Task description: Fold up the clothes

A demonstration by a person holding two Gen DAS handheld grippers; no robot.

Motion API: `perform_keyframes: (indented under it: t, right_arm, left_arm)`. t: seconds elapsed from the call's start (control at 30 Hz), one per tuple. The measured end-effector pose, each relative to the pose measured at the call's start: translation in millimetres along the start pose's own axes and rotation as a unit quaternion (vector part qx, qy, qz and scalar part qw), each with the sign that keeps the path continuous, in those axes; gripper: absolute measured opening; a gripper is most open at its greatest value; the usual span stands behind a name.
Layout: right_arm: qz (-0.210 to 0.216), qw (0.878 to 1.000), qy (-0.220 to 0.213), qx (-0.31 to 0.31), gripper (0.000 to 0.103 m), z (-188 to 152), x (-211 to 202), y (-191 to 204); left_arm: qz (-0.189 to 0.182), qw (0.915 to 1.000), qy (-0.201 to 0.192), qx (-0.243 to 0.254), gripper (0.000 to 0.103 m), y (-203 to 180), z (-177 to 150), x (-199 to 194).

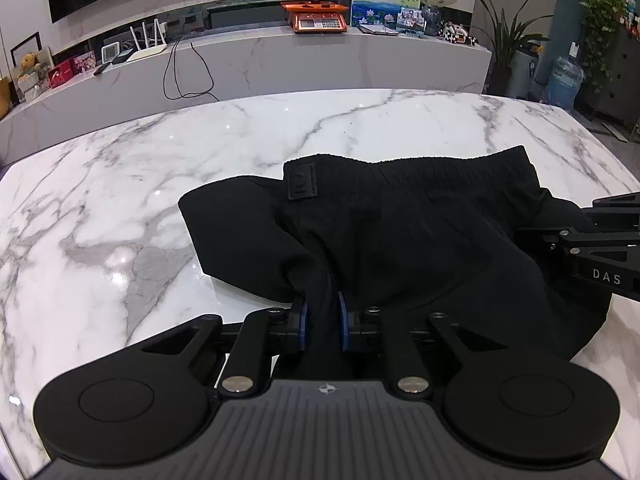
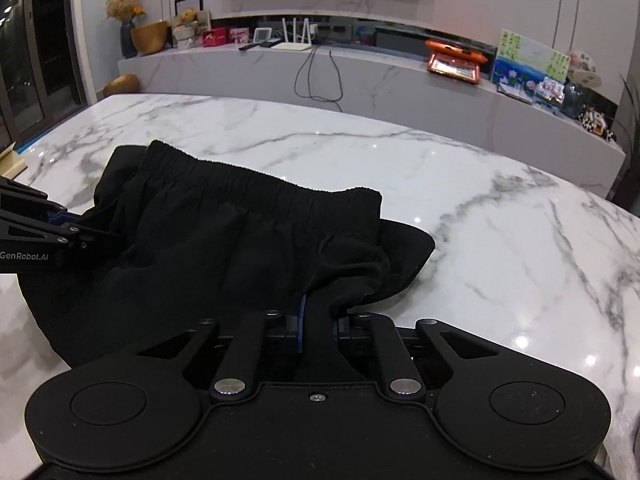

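Observation:
A pair of black shorts [image 1: 400,232] with an elastic waistband lies bunched on the white marble table [image 1: 120,208]. My left gripper [image 1: 321,320] is shut on a pinch of the shorts' near edge, its blue pads pressing the cloth. My right gripper [image 2: 318,320] is shut on the shorts [image 2: 240,240] at their near right edge. Each gripper shows in the other's view: the right gripper [image 1: 520,236] at the far right of the left wrist view, the left gripper [image 2: 116,236] at the far left of the right wrist view. The waistband faces away from me.
The marble table [image 2: 480,200] stretches wide beyond the shorts. Behind it runs a low marble shelf [image 1: 280,52] with an orange scale [image 1: 316,18], a router, pictures and cables. Potted plants [image 1: 504,40] stand at the right.

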State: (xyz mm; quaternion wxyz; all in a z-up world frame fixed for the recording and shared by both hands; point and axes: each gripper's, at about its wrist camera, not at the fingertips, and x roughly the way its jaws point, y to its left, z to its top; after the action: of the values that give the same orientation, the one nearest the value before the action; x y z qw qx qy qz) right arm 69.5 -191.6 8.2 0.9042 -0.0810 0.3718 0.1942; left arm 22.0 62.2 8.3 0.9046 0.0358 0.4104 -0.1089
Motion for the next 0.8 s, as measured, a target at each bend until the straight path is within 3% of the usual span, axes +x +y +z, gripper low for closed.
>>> perform_keyframes:
  t: [0.4,0.8]
  right_arm:
    - [-0.019,0.999,-0.038,0.015,0.008,-2,-41,-4]
    - [-0.044,0.996,-0.082,0.014,0.008,-15,-119,-19]
  left_arm:
    - [-0.017,0.9993,-0.031,0.012,0.012,-21,-5,-34]
    - [-0.055,0.9958,-0.059,0.044,0.012,-67,-4,-83]
